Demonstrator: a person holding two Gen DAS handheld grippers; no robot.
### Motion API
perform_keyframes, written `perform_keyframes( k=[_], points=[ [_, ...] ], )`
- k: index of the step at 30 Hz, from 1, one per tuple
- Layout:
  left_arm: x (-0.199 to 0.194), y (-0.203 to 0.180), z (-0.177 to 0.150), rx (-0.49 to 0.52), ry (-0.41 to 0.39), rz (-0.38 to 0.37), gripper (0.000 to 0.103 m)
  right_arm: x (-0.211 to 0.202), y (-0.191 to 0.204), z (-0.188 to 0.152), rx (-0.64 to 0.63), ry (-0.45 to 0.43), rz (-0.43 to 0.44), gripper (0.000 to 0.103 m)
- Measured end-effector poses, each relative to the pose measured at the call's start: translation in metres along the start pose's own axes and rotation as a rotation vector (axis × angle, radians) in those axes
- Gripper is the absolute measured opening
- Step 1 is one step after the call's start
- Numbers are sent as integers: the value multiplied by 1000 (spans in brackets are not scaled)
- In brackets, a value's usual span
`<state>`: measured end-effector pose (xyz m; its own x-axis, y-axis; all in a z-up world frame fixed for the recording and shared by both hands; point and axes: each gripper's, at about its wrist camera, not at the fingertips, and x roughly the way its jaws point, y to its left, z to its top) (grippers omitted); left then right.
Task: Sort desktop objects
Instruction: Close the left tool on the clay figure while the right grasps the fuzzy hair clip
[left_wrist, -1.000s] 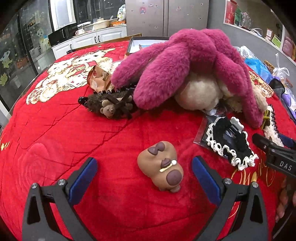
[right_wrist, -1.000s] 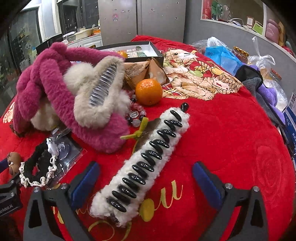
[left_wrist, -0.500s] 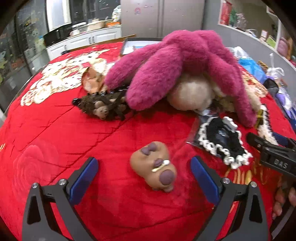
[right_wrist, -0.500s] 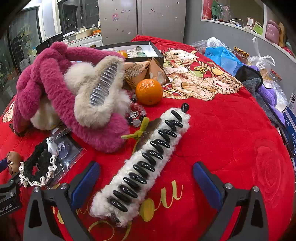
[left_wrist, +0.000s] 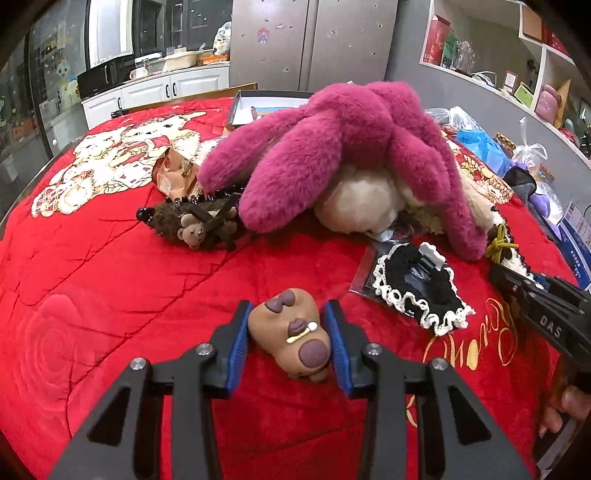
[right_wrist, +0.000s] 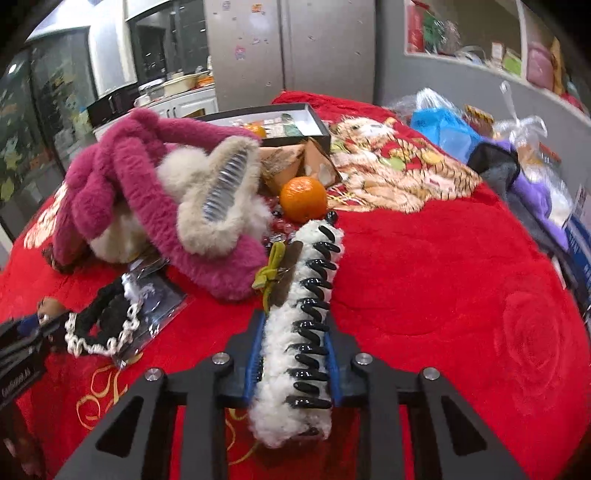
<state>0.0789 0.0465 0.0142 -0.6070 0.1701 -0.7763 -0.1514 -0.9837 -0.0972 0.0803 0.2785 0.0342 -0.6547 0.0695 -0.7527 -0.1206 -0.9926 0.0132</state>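
Note:
A small brown squishy animal toy (left_wrist: 286, 332) lies on the red blanket (left_wrist: 110, 295) between the blue pads of my left gripper (left_wrist: 288, 310). Its jaws are closing and both pads touch the toy's sides. In the right wrist view a long white fluffy hair claw (right_wrist: 314, 266) with black teeth lies lengthwise between the pads of my right gripper (right_wrist: 294, 321). Those jaws are closing too and press into the fluff near its close end.
A big pink plush claw clip (left_wrist: 351, 147) sits mid-table. Near it are a brown fuzzy clip with a bear (left_wrist: 192, 221), a black lace scrunchie (left_wrist: 417, 295), an orange (right_wrist: 303, 199) and an open black box (right_wrist: 295, 122). Plastic bags (right_wrist: 443, 125) crowd the right edge.
Both grippers went from wide open to closed in, the left around the brown toy, the right around the white hair claw. Neither hand shifted much.

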Motion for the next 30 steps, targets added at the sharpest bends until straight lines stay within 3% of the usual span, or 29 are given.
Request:
perform_keyframes(
  k=[8,22,30],
  points=[
    [-6,3,-4,-20,-12,-9,40,-26,17,-1,-71,-59,19,29],
    [-27,-8,-11,4,-13,-32,40,-49,16,3,-55,-90,48,29],
    [-57,-20,7,24,-73,-42,40,-68,30,14,-78,-134,83,29]
  ],
)
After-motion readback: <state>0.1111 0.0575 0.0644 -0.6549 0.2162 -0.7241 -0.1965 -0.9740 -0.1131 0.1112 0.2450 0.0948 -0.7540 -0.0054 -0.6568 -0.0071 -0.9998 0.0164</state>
